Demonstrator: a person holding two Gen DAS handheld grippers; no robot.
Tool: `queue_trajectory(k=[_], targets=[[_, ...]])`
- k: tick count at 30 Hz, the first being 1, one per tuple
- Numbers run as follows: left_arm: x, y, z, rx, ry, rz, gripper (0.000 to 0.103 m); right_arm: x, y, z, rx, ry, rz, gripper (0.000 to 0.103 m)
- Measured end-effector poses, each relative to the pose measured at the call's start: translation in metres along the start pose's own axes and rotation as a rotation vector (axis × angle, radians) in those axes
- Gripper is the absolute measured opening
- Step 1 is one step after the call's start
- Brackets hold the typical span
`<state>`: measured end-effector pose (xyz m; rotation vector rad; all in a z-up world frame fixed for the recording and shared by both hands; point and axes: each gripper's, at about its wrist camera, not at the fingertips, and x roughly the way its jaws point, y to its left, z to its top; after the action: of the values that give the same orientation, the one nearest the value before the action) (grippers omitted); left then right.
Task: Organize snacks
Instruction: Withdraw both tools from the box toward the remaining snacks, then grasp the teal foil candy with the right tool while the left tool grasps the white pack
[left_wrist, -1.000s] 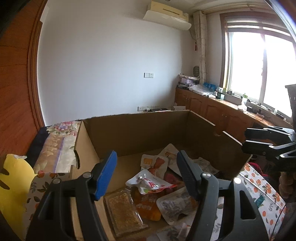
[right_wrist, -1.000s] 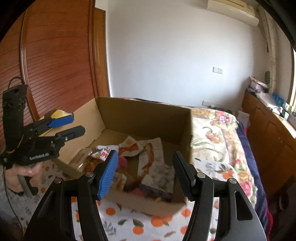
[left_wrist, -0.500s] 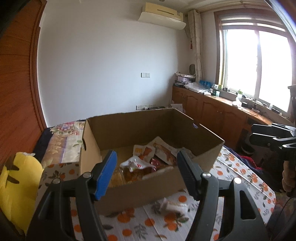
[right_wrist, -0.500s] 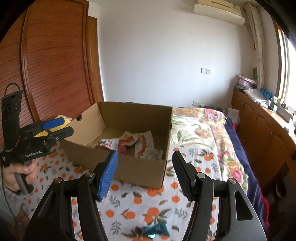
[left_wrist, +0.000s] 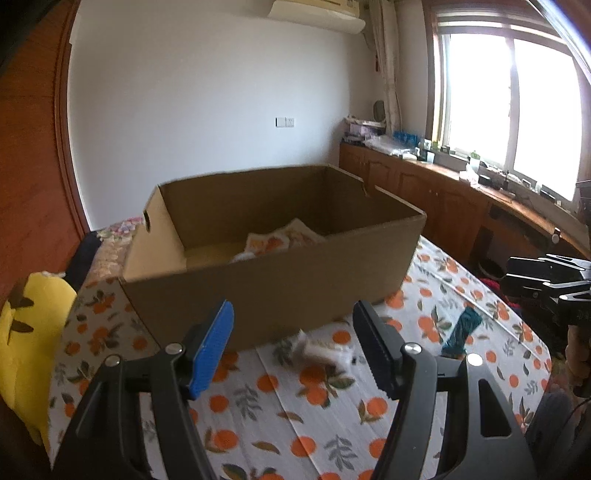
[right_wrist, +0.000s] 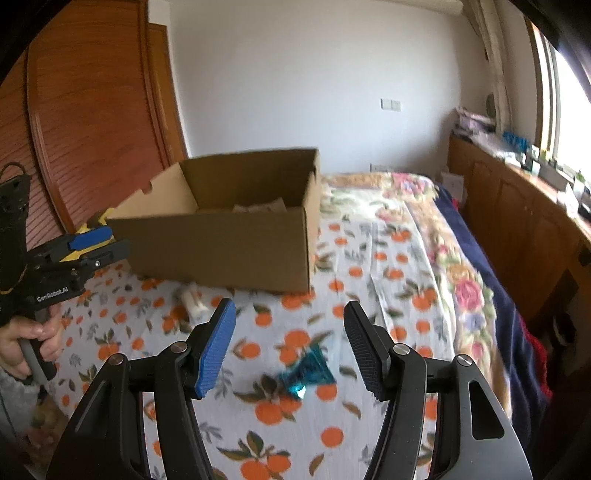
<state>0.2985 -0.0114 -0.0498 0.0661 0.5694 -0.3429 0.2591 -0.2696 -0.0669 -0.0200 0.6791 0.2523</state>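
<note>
The left tongs (left_wrist: 295, 345) stand spread apart with nothing between them, one finger faced in blue, the other in black. Seen from the left wrist, they hang low over a bed sheet (left_wrist: 317, 417) printed with oranges and leaves. Just past them lies a small white snack packet (left_wrist: 323, 349), blurred, close against the near wall of a brown cardboard box (left_wrist: 280, 280). The box is open-topped, and a few pale wrappers with orange print (left_wrist: 275, 240) show over its rim. To the right a teal wrapper (left_wrist: 461, 330) lies flat on the sheet, well apart from the box. At the far right edge the other tool shows as black fingers. A yellow plush toy (left_wrist: 26, 332) sits at the left.

From the right wrist, the right tongs (right_wrist: 290, 345) are likewise released and empty, hanging above the same sheet. The teal wrapper (right_wrist: 308, 373), shiny and crumpled, lies between and just beyond the fingers. The white snack packet (right_wrist: 194, 301) rests near the box's (right_wrist: 229, 247) front corner, on the left. The left tongs (right_wrist: 98, 242) appear at the left edge, gripped in a hand (right_wrist: 31, 341).
</note>
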Motion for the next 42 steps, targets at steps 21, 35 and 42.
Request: queue_trajectory(k=[21, 35, 42], targets=[[0.043, -0.017, -0.049, 0.004, 0.199, -0.026, 0.068, 0.047, -0.031, -0.065, 0.187, 0.173, 0.072, 0.052], [0.056, -0.02, -0.049, -0.003, 0.265, -0.033, 0.068, 0.08, -0.026, -0.049, 0.101, 0.213, 0.089, 0.034], [0.066, -0.023, -0.042, -0.021, 0.279, -0.017, 0.068, 0.09, -0.033, -0.046, 0.112, 0.2, 0.13, 0.037]])
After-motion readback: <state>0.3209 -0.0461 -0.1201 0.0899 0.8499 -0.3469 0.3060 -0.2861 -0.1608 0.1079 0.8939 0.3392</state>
